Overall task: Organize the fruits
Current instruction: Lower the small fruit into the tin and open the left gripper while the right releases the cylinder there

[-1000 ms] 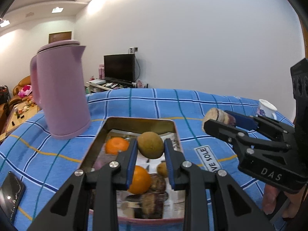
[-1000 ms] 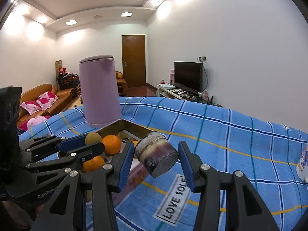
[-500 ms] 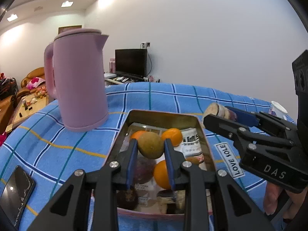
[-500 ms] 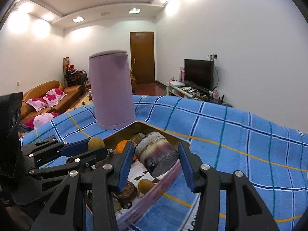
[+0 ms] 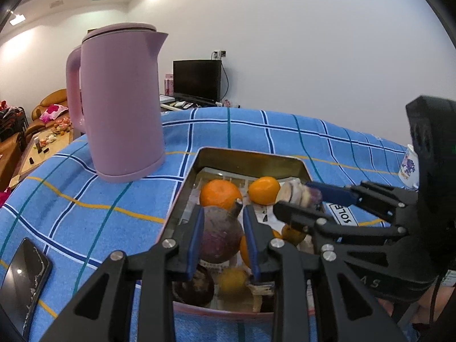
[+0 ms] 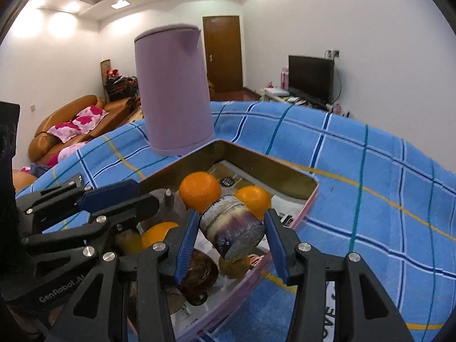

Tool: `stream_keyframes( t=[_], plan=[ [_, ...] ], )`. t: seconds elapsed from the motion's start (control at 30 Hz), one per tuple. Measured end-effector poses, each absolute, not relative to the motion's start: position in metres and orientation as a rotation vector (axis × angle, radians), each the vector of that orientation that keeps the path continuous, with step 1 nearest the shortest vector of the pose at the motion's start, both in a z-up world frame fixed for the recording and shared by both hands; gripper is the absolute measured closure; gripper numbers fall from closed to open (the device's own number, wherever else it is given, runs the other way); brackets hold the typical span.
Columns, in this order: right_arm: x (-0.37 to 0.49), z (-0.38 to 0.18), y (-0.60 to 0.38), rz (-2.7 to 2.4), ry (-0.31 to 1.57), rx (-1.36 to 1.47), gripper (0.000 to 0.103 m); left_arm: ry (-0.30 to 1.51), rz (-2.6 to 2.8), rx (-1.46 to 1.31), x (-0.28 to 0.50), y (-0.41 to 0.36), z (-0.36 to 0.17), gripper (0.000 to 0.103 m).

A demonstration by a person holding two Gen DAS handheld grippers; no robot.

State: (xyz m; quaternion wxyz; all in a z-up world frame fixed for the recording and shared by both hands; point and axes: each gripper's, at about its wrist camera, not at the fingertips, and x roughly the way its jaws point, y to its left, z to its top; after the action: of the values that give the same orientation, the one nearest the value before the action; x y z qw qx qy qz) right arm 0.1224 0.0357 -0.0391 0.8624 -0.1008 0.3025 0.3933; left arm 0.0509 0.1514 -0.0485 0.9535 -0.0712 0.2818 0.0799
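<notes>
both grippers hold produce over the fruit tin

the purple cut stem piece (image 6: 233,228), cylindrical with a pale ringed end, sits clamped between the right gripper (image 6: 231,240) pads above the near right part of the metal tin (image 5: 250,161); a second ago it hung over the cloth beside the tin. the left gripper (image 5: 222,240) is clenched on a round dark purple fruit (image 5: 218,236) with a stub stalk, where earlier a brown-green fruit showed between its pads. two oranges (image 5: 221,193) lie at the tin's far end, more fruit crowded beneath. a smooth pink kettle (image 5: 119,102) stands just beside the tin, a phone (image 5: 22,278) well apart on the checked blue cloth (image 5: 85,213).
</notes>
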Motion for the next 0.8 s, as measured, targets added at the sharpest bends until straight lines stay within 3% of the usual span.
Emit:
stream_keyframes(
  t=[0.13,0.3,0.8],
  plan=[
    [0.119,-0.037,0.034,0.812,0.612,-0.224,0.050,0.560,0.169,-0.145,0.048,0.151,-0.047,0.069],
    [0.118,-0.032,0.019,0.784,0.582,-0.181,0.035,0.505,0.205,-0.145,0.036,0.152,-0.042,0.034],
    [0.110,-0.022,-0.018,0.666,0.475,-0.139,0.033,0.472,0.234,-0.118,0.029,0.145,-0.037,0.027]
  ],
)
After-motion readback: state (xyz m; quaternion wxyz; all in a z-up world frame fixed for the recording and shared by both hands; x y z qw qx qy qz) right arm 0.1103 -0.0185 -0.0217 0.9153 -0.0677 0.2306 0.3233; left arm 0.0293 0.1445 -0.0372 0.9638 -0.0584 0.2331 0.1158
